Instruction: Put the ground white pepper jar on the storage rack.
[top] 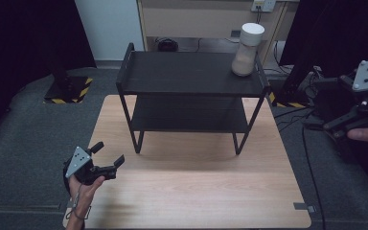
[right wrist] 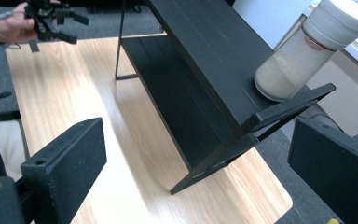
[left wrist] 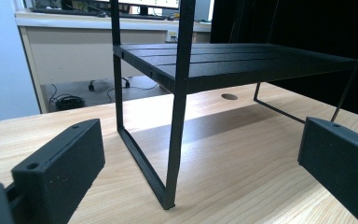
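Note:
A black two-tier shelf rack (top: 187, 72) stands on the wooden table (top: 196, 191). A clear jar (top: 247, 48) with a white lid and pale powder inside sits at the back right corner of the top shelf; in the right gripper view the jar (right wrist: 303, 56) stands upright near the rack's end rail. My left gripper (top: 109, 152) hovers open over the table's front left, facing the rack's leg (left wrist: 175, 140). My right gripper (top: 326, 103) is open beyond the table's right edge, level with the rack (right wrist: 205, 60). Nothing is between either pair of jaws.
Grey carpet (top: 28, 143) surrounds the table. A beige cabinet (top: 201, 19) with cables under it stands behind the rack. A black stand base with yellow-black tape (top: 69, 88) sits at the far left. A small hole (left wrist: 229, 96) is in the tabletop beyond the rack.

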Demonstrator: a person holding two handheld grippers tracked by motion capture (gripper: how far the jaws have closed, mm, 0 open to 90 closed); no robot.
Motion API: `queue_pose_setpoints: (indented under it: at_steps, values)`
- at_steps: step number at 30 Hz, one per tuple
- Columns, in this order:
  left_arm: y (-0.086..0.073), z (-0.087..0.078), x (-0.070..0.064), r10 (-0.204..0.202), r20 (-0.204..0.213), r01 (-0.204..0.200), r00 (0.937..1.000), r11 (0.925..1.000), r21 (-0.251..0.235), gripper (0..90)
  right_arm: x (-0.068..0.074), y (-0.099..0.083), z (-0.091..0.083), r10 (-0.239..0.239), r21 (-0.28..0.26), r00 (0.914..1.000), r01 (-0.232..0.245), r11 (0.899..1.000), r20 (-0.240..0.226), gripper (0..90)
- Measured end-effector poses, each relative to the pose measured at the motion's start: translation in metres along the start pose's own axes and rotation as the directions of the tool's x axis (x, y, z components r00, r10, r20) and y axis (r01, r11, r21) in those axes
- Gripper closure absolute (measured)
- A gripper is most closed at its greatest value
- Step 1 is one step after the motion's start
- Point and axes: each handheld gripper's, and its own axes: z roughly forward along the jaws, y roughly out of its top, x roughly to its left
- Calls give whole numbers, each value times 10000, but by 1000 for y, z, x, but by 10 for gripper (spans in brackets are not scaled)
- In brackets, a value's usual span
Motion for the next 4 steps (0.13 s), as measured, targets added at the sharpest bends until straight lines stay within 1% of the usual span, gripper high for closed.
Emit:
queue_pose_setpoints:
  at_steps: [2, 3, 4]
  values:
    - [0, 0, 0, -2, -4, 2, 10000, 10000, 0, 0, -3, 0, 2, 205, -63, 9998, -205, 9998, -78, 55]
    - [0, 0, 0, -2, -4, 2, 10000, 10000, 0, 0, -3, 0, 2, 205, -63, 9998, -205, 9998, -78, 55]
    - [0, 0, 0, 16, 11, -16, 10000, 10000, 14, 0, -5, -2, 4, 456, -176, 9989, -457, 9988, -95, 55]
